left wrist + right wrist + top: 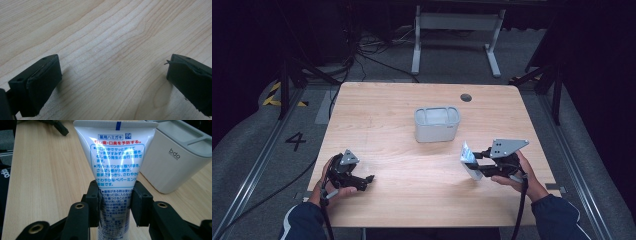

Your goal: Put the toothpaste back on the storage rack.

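Right gripper view: my right gripper (pixel 114 202) pinches the toothpaste tube (pixel 115 162) across its narrower lower body, the flat crimped end pointing away from me, raised off the bench (pixel 45 182). The grey holder (pixel 175 160) stands just beyond it, apart. My left gripper (pixel 112 75) is spread wide over bare wood.

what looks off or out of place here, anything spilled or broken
Nothing stands out. The right gripper holds a toothpaste tube cleanly, the grey holder stands upright on the table, and the left gripper rests open. No spills or damage visible.
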Demonstrator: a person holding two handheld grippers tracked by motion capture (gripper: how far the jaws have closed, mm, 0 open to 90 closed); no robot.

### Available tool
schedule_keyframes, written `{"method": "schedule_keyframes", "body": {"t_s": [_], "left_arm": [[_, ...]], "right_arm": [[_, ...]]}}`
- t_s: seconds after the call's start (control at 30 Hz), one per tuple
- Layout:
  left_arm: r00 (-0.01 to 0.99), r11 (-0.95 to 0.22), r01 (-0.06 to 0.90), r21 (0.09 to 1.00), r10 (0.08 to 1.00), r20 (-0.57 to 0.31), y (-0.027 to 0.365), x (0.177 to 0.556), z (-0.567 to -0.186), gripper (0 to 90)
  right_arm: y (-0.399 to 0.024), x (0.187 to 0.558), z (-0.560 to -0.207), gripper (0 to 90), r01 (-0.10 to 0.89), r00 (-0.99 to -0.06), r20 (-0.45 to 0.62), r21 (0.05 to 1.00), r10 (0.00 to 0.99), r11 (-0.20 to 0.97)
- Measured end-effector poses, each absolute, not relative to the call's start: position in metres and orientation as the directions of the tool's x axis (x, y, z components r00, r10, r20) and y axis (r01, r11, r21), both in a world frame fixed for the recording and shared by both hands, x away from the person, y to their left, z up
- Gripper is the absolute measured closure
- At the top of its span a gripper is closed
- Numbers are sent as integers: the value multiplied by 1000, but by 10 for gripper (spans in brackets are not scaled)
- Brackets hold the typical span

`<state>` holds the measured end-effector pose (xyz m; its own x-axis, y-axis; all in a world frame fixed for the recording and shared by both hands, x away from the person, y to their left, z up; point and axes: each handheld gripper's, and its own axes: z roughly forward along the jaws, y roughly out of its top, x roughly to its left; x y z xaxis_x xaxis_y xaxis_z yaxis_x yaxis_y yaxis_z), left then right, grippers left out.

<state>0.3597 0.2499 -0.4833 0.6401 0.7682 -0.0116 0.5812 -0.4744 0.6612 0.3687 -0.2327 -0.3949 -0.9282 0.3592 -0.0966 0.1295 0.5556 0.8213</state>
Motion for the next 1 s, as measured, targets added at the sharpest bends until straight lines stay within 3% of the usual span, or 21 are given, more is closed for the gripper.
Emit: {"method": "schedule_keyframes", "body": {"t_s": [1.0], "left_arm": [[646, -483, 580, 656, 763, -10, 251, 360, -483, 2]], "right_arm": [[-212, 391, -367, 648, 110, -891, -114, 885, 439, 453]]}}
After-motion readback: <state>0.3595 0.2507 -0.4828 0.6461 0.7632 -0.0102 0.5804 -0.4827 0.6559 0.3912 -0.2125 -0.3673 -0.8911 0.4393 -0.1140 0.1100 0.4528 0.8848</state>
